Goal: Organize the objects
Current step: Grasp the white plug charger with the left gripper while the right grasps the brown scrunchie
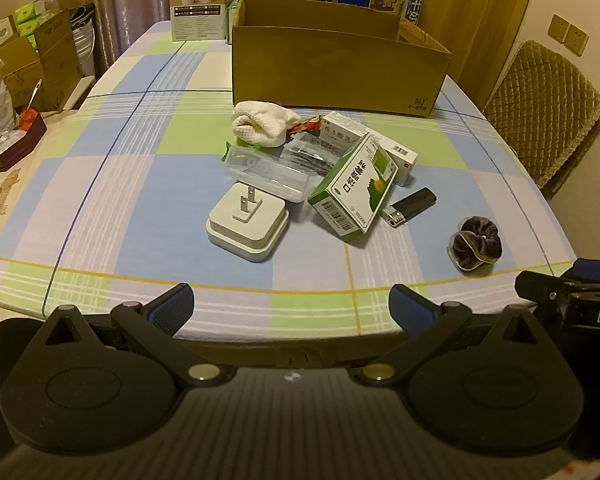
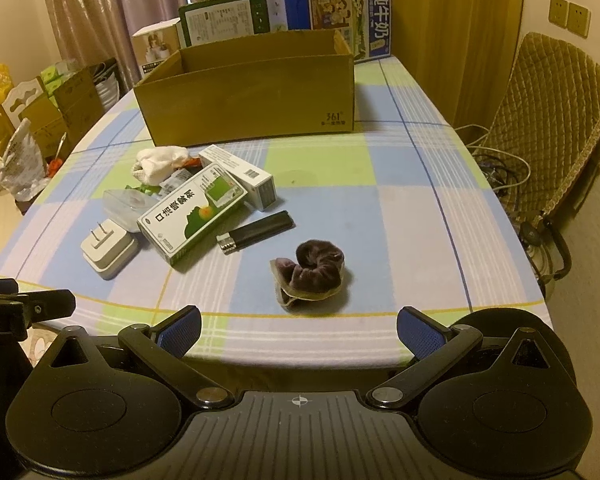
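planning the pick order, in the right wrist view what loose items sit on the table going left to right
white plug adapter → green medicine box → black lighter → dark purple scrunchie. The clear case, white cloth and white box overlap in the pile behind, so I left them out.

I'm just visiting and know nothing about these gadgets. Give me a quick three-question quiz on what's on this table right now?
1. True or false: the cardboard box lies beyond the pile of small items.
2. Which item lies nearest the right gripper? A) white plug adapter B) dark scrunchie C) black lighter
3. Fill in: the left gripper and the right one both have their jaws ____.

Key
1. True
2. B
3. open, holding nothing
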`<action>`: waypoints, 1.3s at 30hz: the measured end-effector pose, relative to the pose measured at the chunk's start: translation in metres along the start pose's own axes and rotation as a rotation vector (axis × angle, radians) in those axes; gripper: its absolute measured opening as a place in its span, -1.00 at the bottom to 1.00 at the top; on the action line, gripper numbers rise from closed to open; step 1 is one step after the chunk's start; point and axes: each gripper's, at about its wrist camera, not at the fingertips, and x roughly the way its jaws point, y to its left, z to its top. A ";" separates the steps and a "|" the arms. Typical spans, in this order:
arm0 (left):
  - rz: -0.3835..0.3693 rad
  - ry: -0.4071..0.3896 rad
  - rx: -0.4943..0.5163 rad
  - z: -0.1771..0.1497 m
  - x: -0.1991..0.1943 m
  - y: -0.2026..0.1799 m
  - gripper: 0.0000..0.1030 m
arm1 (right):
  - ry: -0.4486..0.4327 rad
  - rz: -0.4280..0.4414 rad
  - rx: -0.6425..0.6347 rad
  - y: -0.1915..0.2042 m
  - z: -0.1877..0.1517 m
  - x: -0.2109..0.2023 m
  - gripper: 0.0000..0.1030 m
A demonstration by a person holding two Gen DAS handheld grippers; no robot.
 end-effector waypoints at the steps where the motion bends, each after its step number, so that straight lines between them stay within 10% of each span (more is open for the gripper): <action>1: 0.002 0.000 0.000 0.000 0.000 0.001 0.97 | 0.000 -0.001 -0.003 0.000 0.000 0.001 0.97; 19: 0.022 0.024 0.026 0.012 0.025 0.015 0.97 | 0.007 0.001 -0.048 -0.012 0.000 0.024 0.96; 39: -0.022 0.078 0.338 0.048 0.102 0.032 0.82 | 0.098 0.013 -0.224 -0.007 0.028 0.080 0.75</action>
